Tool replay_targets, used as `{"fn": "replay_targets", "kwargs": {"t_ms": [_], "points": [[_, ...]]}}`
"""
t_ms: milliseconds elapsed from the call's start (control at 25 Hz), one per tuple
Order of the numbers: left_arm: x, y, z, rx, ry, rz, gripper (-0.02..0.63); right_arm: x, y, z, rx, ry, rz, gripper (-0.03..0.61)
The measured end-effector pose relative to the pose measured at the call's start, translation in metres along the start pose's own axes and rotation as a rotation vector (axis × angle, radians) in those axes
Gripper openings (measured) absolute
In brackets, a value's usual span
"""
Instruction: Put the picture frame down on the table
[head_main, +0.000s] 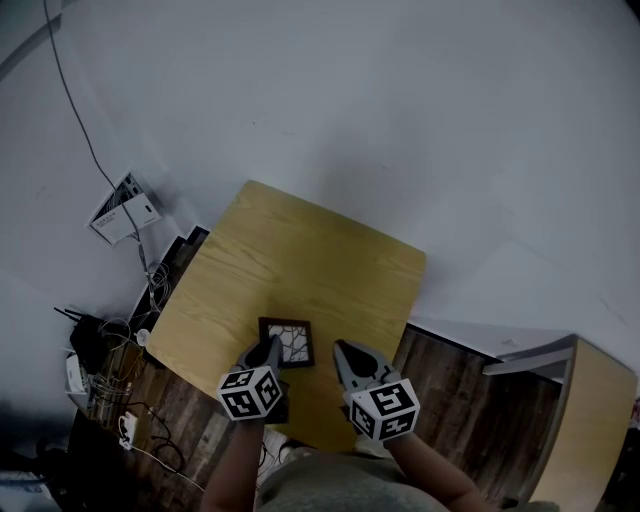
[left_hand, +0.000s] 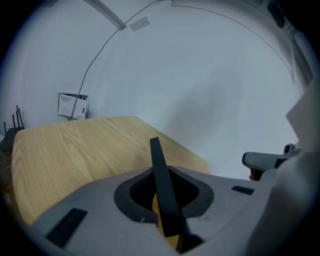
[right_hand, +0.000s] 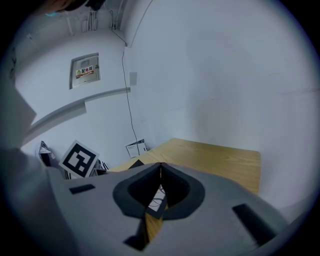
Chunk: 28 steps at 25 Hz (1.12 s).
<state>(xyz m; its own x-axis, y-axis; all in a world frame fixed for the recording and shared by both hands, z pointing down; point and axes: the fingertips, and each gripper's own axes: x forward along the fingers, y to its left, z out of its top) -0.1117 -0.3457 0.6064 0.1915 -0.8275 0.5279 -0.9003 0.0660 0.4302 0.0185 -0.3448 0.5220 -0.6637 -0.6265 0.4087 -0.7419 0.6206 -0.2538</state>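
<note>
A small dark picture frame (head_main: 287, 342) with a cracked-line print lies over the near part of the wooden table (head_main: 300, 270). My left gripper (head_main: 268, 352) is shut on its near left edge. In the left gripper view the frame (left_hand: 161, 185) shows edge-on as a dark strip clamped between the jaws. I cannot tell whether it touches the tabletop. My right gripper (head_main: 342, 350) hovers just right of the frame, shut and holding nothing. Through the right gripper's (right_hand: 160, 166) closed jaws a corner of the frame (right_hand: 157, 201) is visible below.
A tangle of cables and devices (head_main: 105, 360) sits on the dark floor left of the table. A leaflet (head_main: 124, 208) leans against the white wall. A second wooden piece of furniture (head_main: 592, 430) stands at the far right.
</note>
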Motion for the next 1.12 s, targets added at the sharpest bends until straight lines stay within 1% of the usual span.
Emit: {"fn": "replay_targets", "kwargs": {"t_ms": [160,240,480,680,840,1120], "points": [[0.006,0.004,-0.002,0.042,0.003,0.028,0.059,0.005,0.0,-0.002,-0.002,0.01,0.014,0.0],[0.009,0.006,-0.003,0.05,0.008,0.033,0.06,0.008,0.001,-0.003,-0.004,0.017,0.02,0.0],[0.017,0.021,-0.005,0.016,0.02,0.066,0.086,0.018,0.007,-0.004,-0.006,0.025,0.038,0.0],[0.022,0.04,-0.01,-0.009,0.038,0.15,0.134,0.023,0.008,-0.005,-0.003,0.029,0.04,0.0],[0.025,0.054,-0.018,-0.01,0.072,0.207,0.161,0.025,0.008,-0.006,-0.006,0.037,0.042,0.0],[0.025,0.068,-0.033,-0.018,0.107,0.252,0.183,0.026,0.009,-0.009,0.0,0.042,0.04,0.0]]}}
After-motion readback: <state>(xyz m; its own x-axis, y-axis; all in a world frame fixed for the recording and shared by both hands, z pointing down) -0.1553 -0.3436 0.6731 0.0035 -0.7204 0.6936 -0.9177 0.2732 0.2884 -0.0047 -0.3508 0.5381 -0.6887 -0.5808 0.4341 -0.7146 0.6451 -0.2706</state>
